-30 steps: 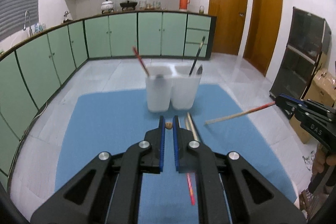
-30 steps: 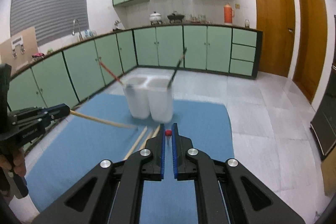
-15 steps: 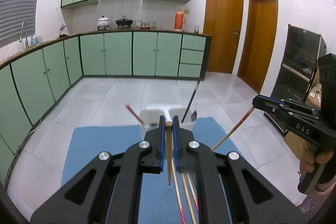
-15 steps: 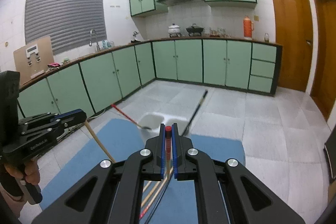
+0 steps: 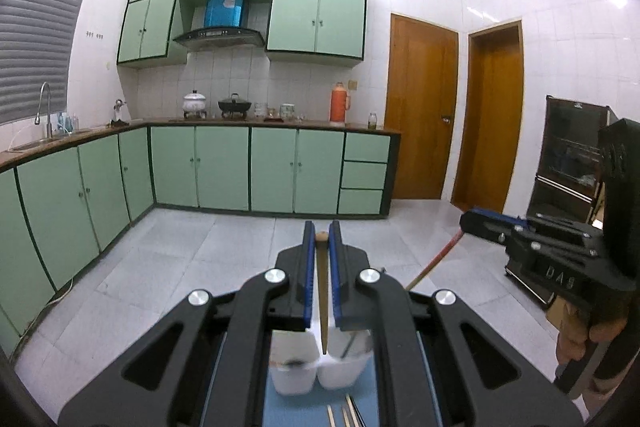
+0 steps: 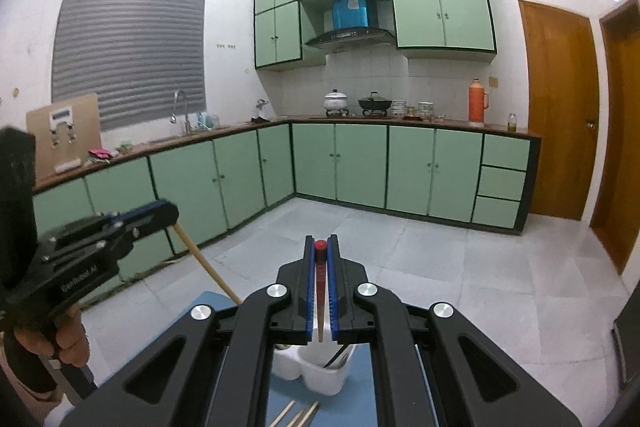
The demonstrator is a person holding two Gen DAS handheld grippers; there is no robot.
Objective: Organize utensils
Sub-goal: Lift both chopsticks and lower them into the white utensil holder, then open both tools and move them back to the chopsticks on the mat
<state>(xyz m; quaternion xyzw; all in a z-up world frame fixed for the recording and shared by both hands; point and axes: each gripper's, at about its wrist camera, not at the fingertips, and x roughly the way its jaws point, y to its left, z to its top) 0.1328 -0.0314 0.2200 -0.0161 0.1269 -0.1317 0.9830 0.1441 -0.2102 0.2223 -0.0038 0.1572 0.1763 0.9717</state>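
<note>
Wooden, plain tan chopstick (image 5: 322, 291) hangs clamped in my left gripper (image 5: 321, 241), its tip above the white plastic two-cell holder's (image 5: 308, 371) dividing wall. My right gripper (image 6: 321, 251) grasps a red-topped chopstick (image 6: 320, 291) over the same holder, pale floor tiles (image 6: 460, 267) lying wide beyond.

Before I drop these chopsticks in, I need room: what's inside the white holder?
White holder: its right cup holds a dark-handled utensil. The left cup's contents and both cup bottoms are hidden behind the right hand-held gripper.
</note>
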